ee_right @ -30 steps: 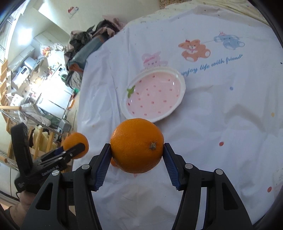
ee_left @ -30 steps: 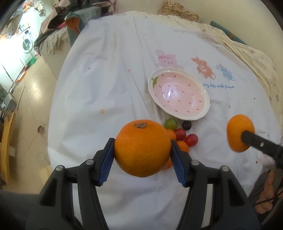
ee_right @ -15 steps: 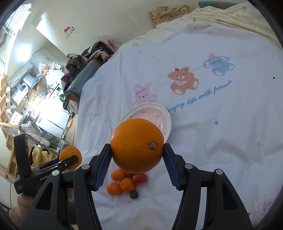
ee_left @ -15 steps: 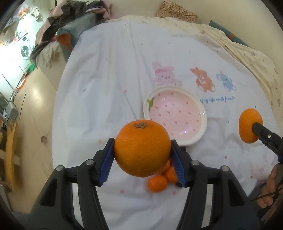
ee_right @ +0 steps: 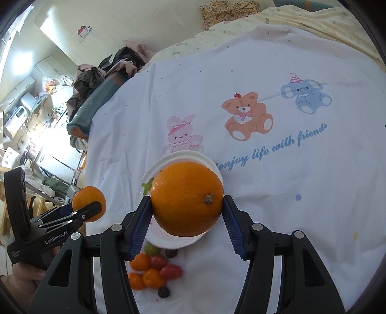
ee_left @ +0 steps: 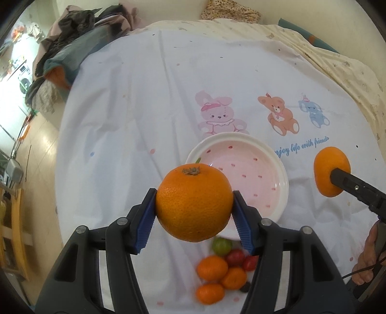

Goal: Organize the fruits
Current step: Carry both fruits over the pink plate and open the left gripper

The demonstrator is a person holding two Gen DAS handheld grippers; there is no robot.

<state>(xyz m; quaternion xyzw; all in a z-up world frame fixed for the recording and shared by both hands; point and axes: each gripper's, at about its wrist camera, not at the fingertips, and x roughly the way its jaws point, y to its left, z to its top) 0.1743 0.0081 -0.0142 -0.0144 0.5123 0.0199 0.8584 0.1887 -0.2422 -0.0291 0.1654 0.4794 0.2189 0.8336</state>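
Observation:
My left gripper [ee_left: 194, 210] is shut on a large orange [ee_left: 194, 201] and holds it in the air above the near rim of a pink dotted bowl [ee_left: 253, 174]. My right gripper [ee_right: 187, 212] is shut on a second large orange [ee_right: 187, 201], held in the air over the same bowl [ee_right: 173, 158]. Each gripper with its orange shows in the other view, the right orange [ee_left: 331, 175] and the left orange [ee_right: 89, 204]. A cluster of small oranges, red tomatoes, a green grape and a dark one [ee_left: 223, 268] lies on the cloth in front of the bowl, and shows in the right wrist view [ee_right: 154, 270].
A white tablecloth [ee_left: 144, 120] with printed cartoon animals covers the round table. A heap of clothes [ee_left: 72, 43] lies at the far left edge. A patterned cushion [ee_left: 229, 12] sits at the back. The floor lies past the left edge.
Both grippers have risen and drawn back with their oranges. The bowl and small fruits now lie lower in both views, and more of the table shows.

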